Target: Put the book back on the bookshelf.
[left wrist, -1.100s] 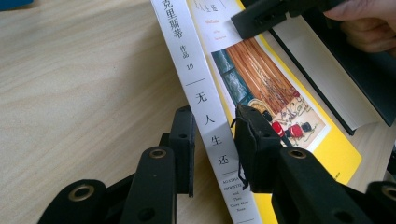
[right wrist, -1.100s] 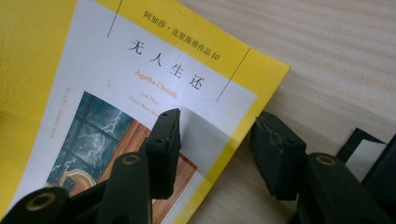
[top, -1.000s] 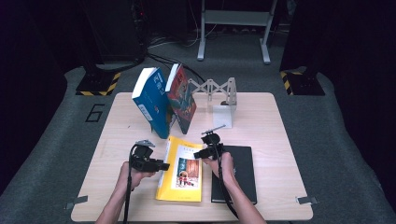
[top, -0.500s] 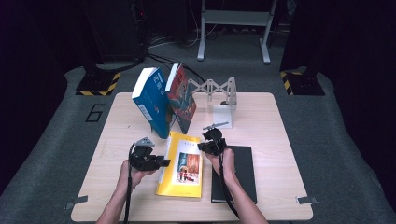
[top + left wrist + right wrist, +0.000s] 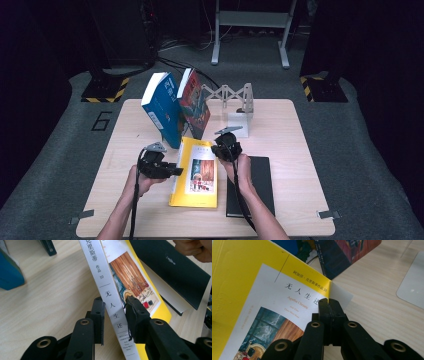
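The right gripper (image 5: 226, 148) has just been closing its black jaws, and they now pinch the far right corner of the yellow paperback book's (image 5: 196, 172) front cover. That hand sits slightly higher than in the 2 earlier pictures, and the pinched cover corner lifts off the white pages beneath it, near the bench's middle.

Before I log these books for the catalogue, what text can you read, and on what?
"无人生还", "Agatha Christie": yellow book cover.
"作品 10", "无人生还": its white spine.
"6": floor beside the table.
Blue book and red book: print too blurred.
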